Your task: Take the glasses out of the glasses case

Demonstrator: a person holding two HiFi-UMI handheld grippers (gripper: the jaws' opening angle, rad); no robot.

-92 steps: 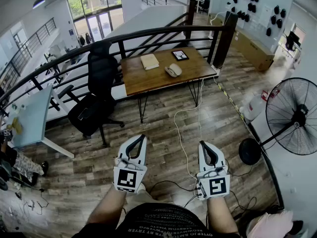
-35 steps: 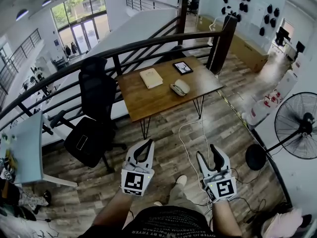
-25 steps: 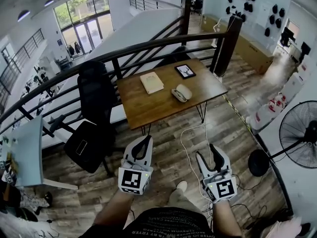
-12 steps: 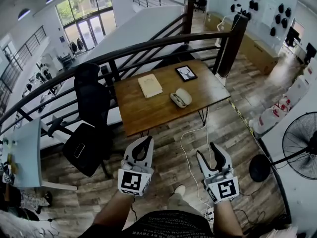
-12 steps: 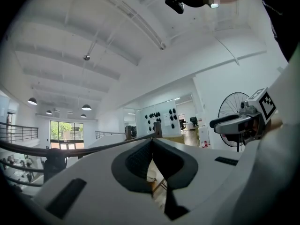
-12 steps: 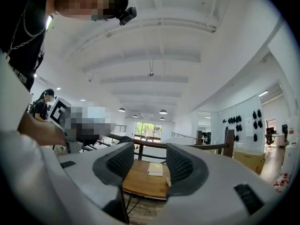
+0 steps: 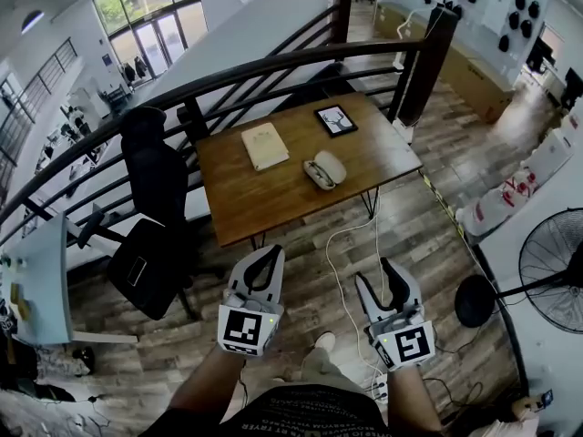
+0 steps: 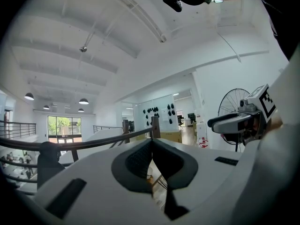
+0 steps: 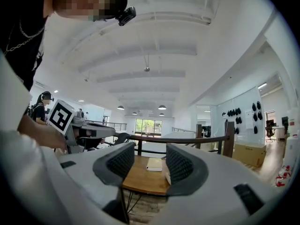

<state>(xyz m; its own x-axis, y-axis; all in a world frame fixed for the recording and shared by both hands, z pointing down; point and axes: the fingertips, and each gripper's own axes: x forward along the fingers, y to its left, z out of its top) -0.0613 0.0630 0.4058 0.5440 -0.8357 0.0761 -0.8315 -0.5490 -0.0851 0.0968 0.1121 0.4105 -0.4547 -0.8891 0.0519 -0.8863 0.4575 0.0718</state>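
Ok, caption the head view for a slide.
Left gripper shut, right gripper open, both empty, short of the wooden table holding the glasses case.

White left gripper (image 7: 274, 252), black printed shirt (image 7: 305, 412)

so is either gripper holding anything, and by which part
Nothing held. The left gripper is shut on nothing, the right gripper open and empty; the glasses case lies apart on the table.

Person moved up to the brown wooden worktop (image 7: 246, 198); it and the white oval glasses case (image 7: 323, 169) now sit closer. Right gripper (image 7: 373, 273) fingers (image 7: 394, 286) went from closed to apart.
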